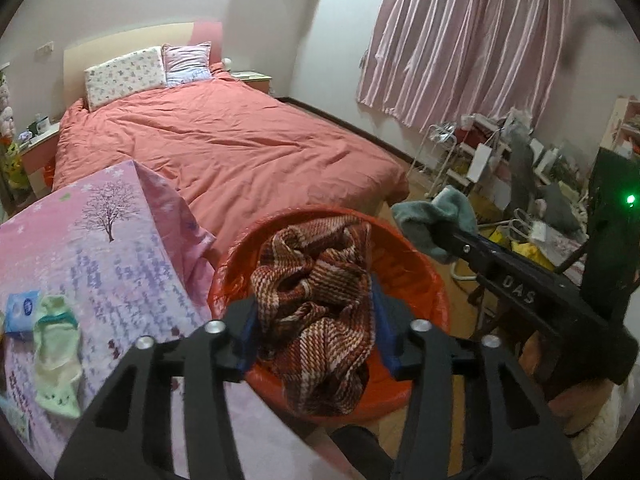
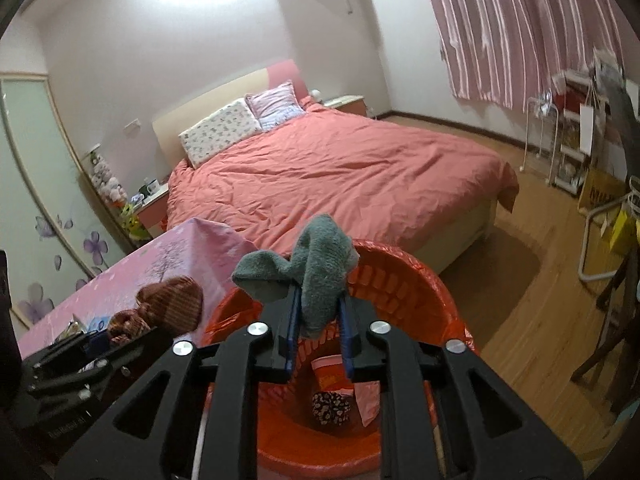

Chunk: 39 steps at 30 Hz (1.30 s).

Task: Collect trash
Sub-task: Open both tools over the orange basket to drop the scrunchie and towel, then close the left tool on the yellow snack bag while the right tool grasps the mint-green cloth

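- Two handheld grippers meet over an orange bin lined with an orange bag, standing on a wooden floor at the foot of a bed with a salmon-pink cover.
- One marking is readable: raised letters "DAS" on the black body of the right gripper, seen from the left wrist view.
- Left gripper points steeply down over the bin; a brown and cream woven scarf lies bunched between its blue pads, hanging into the bin. Whether the pads press it, I cannot tell.
- Right gripper tilts down toward the bin's far rim, jaws narrow and clamped on a grey-green fuzzy sock that sticks up above the fingertips.
- Inside the bin, the right wrist view shows a pink wrapper and a dark spotted item; any print is too small to read.
- Beside the bin, a table with a pink and lilac tree-print cloth holds a pale green sock and a blue tissue pack; its label is unreadable.
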Available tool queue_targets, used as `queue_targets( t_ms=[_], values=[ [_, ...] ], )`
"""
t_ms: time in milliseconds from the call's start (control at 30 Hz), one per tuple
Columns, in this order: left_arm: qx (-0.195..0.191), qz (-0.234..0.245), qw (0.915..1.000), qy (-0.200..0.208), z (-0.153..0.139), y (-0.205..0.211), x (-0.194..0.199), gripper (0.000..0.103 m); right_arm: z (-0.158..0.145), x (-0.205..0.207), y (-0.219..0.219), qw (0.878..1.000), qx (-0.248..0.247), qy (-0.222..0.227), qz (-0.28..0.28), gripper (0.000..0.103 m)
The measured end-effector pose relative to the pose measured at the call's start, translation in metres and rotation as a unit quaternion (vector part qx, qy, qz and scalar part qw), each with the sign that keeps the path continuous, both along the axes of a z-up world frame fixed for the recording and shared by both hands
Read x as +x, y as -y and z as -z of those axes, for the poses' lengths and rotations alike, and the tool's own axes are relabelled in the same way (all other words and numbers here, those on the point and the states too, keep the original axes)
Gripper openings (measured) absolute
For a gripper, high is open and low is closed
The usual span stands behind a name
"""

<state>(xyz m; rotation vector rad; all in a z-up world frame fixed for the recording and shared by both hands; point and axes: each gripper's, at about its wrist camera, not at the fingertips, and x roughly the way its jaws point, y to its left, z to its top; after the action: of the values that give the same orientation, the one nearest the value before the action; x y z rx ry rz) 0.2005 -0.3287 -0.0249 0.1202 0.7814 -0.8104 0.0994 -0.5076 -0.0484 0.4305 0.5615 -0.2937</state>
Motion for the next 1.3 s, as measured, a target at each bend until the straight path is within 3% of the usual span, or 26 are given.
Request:
queue_targets(
  t_ms=[133, 300, 433, 567, 833, 967, 1200, 1300],
  values=[
    [0.016, -0.014, 0.9997, -0.013, 0.019, 0.006, 0.017, 0.068, 0.018, 0.008, 0.007, 1.0, 0.015, -0.01, 0.003, 0.048],
    [0.035, -0.041, 0.9985, -0.012, 0.033, -0.011, 0.03, 0.079, 0.029, 0.01, 0.002, 1.0, 0.011, -0.023, 0.001, 0.053],
    [0.049, -0.067, 0.9965, 0.011, 0.034, -0.035, 0.03, 0.088, 0.029, 0.009, -0.005, 1.0, 0.002, -0.03, 0.002, 0.066],
    [0.06, -0.089, 0.9939, 0.025, 0.03, -0.065, 0.027, 0.089, 0.028, 0.009, -0.016, 0.999, -0.02, -0.036, -0.004, 0.082],
    [0.079, -0.162, 0.9826, 0.044, 0.025, -0.156, 0.03, 0.09, 0.02, 0.012, -0.064, 0.997, -0.058, -0.031, -0.034, 0.083],
    [0.087, -0.225, 0.9691, 0.05, 0.017, -0.219, 0.038, 0.09, 0.019, 0.02, -0.095, 0.994, -0.073, -0.039, -0.068, 0.083],
    [0.099, -0.325, 0.9392, 0.053, 0.005, -0.32, 0.066, 0.089, 0.022, 0.046, -0.16, 0.988, -0.042, -0.051, -0.142, 0.081],
    [0.107, -0.336, 0.9345, 0.05, 0.006, -0.343, 0.077, 0.089, 0.022, 0.064, -0.192, 0.982, -0.027, -0.057, -0.176, 0.08]
  ],
)
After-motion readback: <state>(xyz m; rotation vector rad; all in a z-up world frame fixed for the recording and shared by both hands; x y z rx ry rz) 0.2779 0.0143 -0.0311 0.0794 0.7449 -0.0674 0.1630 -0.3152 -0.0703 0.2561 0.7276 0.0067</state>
